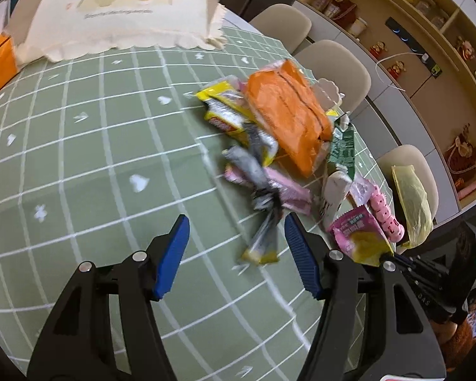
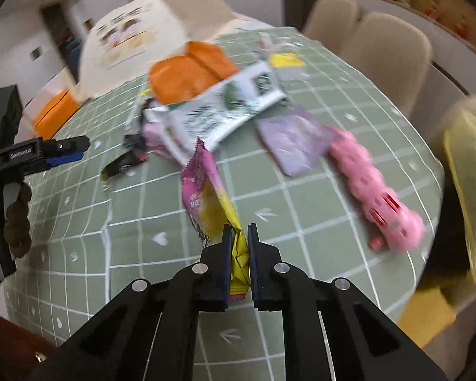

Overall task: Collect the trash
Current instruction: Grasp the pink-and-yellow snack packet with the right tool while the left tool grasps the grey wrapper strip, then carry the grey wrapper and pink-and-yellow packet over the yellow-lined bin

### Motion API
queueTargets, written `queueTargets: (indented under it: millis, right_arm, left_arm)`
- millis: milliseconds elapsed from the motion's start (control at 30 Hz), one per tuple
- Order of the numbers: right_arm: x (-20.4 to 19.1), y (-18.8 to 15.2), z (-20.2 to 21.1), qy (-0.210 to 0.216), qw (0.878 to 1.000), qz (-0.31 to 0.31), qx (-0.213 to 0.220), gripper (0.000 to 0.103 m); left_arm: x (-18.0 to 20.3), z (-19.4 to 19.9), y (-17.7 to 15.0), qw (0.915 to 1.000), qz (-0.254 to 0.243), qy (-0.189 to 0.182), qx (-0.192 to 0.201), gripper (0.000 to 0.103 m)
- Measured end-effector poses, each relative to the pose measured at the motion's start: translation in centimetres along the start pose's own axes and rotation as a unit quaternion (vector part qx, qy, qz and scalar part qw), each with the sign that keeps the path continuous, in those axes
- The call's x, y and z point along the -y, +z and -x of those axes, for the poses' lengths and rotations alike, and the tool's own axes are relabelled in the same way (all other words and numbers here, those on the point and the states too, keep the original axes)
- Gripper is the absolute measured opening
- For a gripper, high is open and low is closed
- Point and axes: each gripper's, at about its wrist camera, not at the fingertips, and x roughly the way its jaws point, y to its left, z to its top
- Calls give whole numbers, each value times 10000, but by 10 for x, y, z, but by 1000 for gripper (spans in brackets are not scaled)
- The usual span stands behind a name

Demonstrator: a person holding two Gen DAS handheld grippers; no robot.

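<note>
The right gripper [image 2: 239, 238] has its jaws pinched tight on a crinkled pink-and-yellow snack wrapper [image 2: 211, 197], lifted over the green grid-patterned table [image 2: 301, 222]. The left gripper [image 1: 236, 225] hangs with jaws spread wide, holding nothing, a blurred silver-and-yellow wrapper [image 1: 263, 238] between them. Beyond lies a heap of litter topped by an orange plastic packet [image 1: 285, 111].

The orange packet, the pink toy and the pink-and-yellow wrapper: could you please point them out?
orange packet [image 1: 285, 111]: left wrist view, middle of its top face.
pink toy [image 2: 371, 187]: right wrist view, mid-body.
pink-and-yellow wrapper [image 2: 206, 197]: right wrist view, pink upper part.
</note>
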Motion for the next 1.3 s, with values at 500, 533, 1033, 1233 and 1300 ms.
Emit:
queueTargets:
  millis: [500,533,1033,1233,1300]
  right_arm:
    - [38,-41,12,-418,9941,-998,5,11]
    - [39,-42,12,-381,9939,-1032,0,11]
    - [38,-18,-15,-10,9980,-606,-182,33]
    - [56,-8,-24,332,9923,-1191,-105,32]
    - [52,-8,-22,142,9941,-1069,-113,13]
  left_arm:
    - [50,-66,13,9925,-881,706,-474,31]
    - [53,-66,12,9918,-946,718,-473,31]
    - [71,-22,-19,9914,-1175,-144,-561,28]
    - [70,-22,-20,9927,-1012,-132,-638,28]
    - [72,-22,-19,9926,-1038,-113,-616,28]
